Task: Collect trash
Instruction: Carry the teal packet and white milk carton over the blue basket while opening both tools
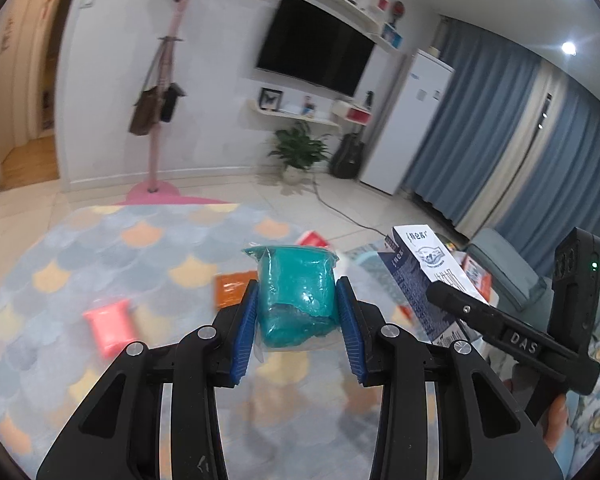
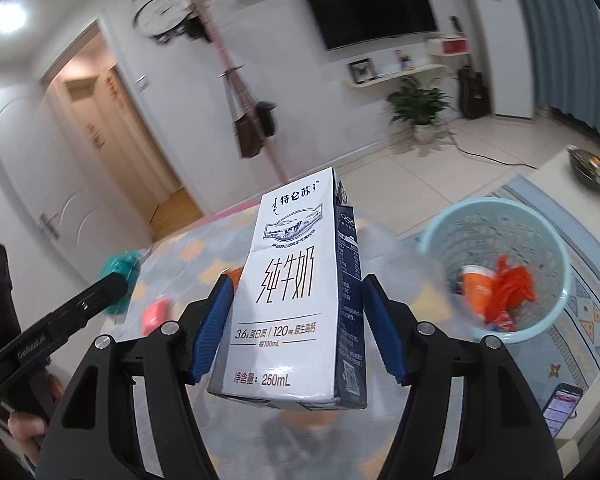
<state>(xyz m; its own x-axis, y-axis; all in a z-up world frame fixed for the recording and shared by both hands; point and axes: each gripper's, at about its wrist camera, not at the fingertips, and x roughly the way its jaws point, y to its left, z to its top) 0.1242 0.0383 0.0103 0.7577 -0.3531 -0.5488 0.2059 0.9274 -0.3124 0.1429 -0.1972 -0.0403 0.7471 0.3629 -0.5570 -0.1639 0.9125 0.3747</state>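
A right gripper (image 2: 298,312) clamps a white-and-navy milk carton (image 2: 296,292) across its narrow width, the carton's long axis running upright and away from the camera. Ahead and to the right of it, below, stands a pale blue basket (image 2: 556,248) already holding orange wrappers (image 2: 496,288); this hand appears the nearer to the drop. The left gripper (image 1: 296,308), off to the left, is closed on a crumpled teal plastic bag (image 1: 296,296). Beneath both spreads a scallop-patterned rug (image 1: 100,248), where a pink packet (image 1: 110,326) and an orange packet (image 1: 234,288) remain. Beyond lie tiled floor, a pink coat stand (image 1: 156,120), a wall-mounted television (image 1: 316,52) and blue curtains (image 1: 500,132).
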